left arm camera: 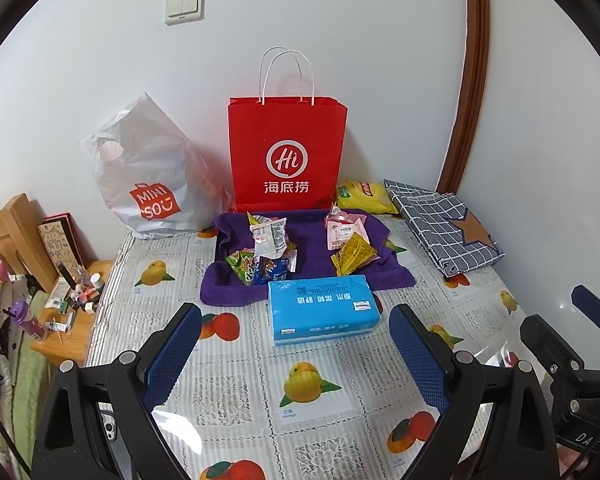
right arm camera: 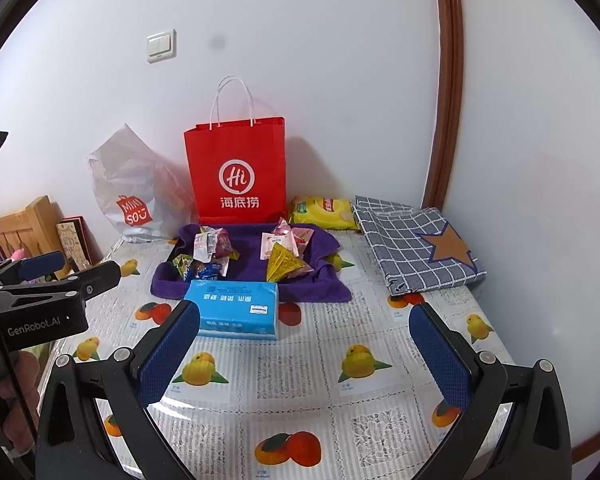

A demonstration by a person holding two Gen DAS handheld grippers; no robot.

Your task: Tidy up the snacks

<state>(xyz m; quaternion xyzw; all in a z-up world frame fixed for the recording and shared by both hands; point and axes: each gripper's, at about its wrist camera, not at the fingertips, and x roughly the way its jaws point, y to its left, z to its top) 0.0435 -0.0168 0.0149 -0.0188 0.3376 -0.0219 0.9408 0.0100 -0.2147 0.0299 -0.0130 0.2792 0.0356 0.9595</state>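
Observation:
Two small heaps of snack packets lie on a purple towel [left arm camera: 312, 256] [right arm camera: 252, 252] at the table's back. The left heap [left arm camera: 266, 252] [right arm camera: 208, 254] holds white, green and blue packets. The right heap [left arm camera: 350, 244] [right arm camera: 286, 254] holds pink and yellow packets. A yellow chip bag [left arm camera: 366, 198] [right arm camera: 324, 213] lies behind, beside a red paper bag [left arm camera: 287, 152] [right arm camera: 236, 170]. My left gripper [left arm camera: 296, 320] and right gripper [right arm camera: 306, 316] are open and empty, above the table's front, well short of the towel.
A blue tissue pack [left arm camera: 322, 314] [right arm camera: 236, 312] lies in front of the towel. A white Miniso plastic bag [left arm camera: 148, 176] [right arm camera: 136, 192] stands at the back left. A folded checked cloth [left arm camera: 444, 226] [right arm camera: 412, 248] lies at the back right. A cluttered wooden nightstand [left arm camera: 70, 320] is left of the table.

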